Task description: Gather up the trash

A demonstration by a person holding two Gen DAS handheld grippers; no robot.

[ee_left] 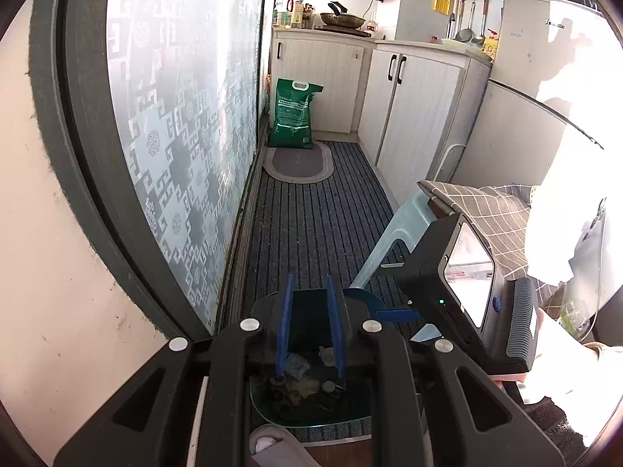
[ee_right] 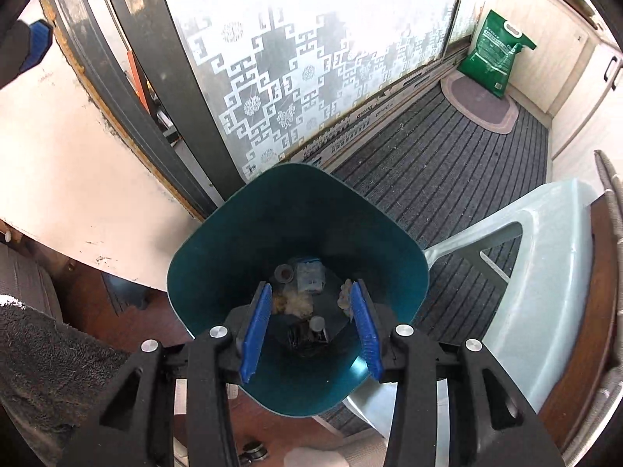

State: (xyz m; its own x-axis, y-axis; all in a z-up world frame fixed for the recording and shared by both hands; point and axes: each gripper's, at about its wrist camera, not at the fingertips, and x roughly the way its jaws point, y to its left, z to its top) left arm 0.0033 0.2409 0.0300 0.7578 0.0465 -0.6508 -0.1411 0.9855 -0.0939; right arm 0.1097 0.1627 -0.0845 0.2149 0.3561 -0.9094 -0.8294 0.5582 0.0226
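A teal trash bin [ee_right: 272,214] stands on the floor beside a patterned glass door. At its bottom lies trash [ee_right: 307,272]: a clear wrapper, crumpled paper and dark round caps. My right gripper [ee_right: 311,286] hangs over the bin's mouth, pointing down into it, jaws open, nothing between the blue pads [ee_right: 255,334]. My left gripper [ee_left: 310,278] is also above the bin [ee_left: 311,420], its blue pads a narrow gap apart with nothing between them; the trash [ee_left: 300,385] shows below them. The right gripper's black housing [ee_left: 459,272] sits to the right in the left wrist view.
A pale blue plastic stool [ee_right: 545,272] stands right beside the bin, with a checked cloth [ee_left: 486,214] over it. A striped floor mat [ee_left: 311,214] runs to a green bag [ee_left: 294,113] and white cabinets [ee_left: 409,109]. The glass door [ee_left: 175,116] lines the left. A white sleeve [ee_left: 564,241] is at right.
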